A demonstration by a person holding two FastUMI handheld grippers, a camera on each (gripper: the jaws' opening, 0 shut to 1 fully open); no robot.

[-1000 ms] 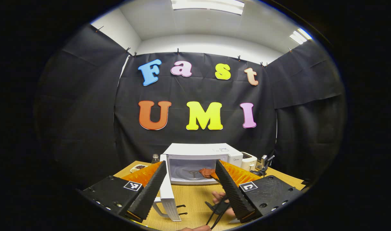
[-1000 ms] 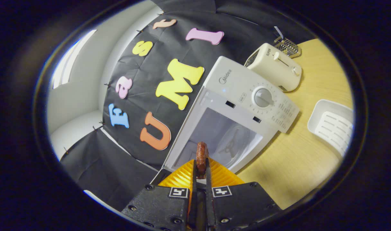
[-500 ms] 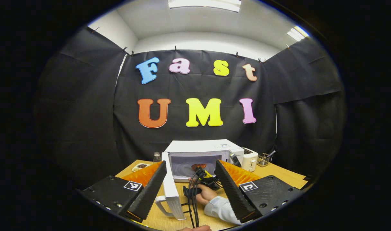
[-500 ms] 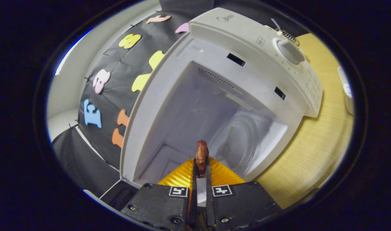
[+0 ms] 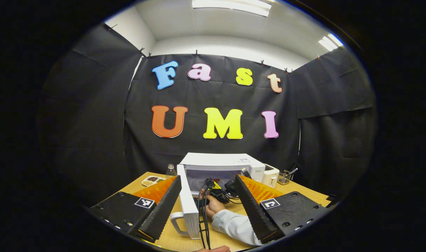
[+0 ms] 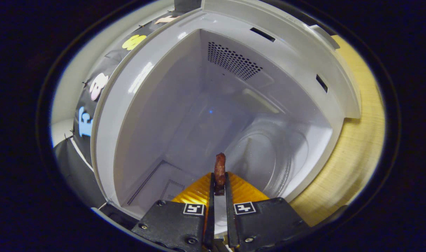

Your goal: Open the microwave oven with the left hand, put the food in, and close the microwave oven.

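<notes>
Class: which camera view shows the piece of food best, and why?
The right gripper view: the food stands large and unobstructed, pinched in the right hand-held gripper before the microwave oven cavity. In the left gripper view it is far off, among cables; I cannot pick it out.

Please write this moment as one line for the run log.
phase: food insertion | microwave door: open | right gripper: shut on food, inside microwave cavity | left gripper: open, back from microwave

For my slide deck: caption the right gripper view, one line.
The right gripper, shut on a reddish-brown piece of food, reaches into the open microwave oven.
</notes>
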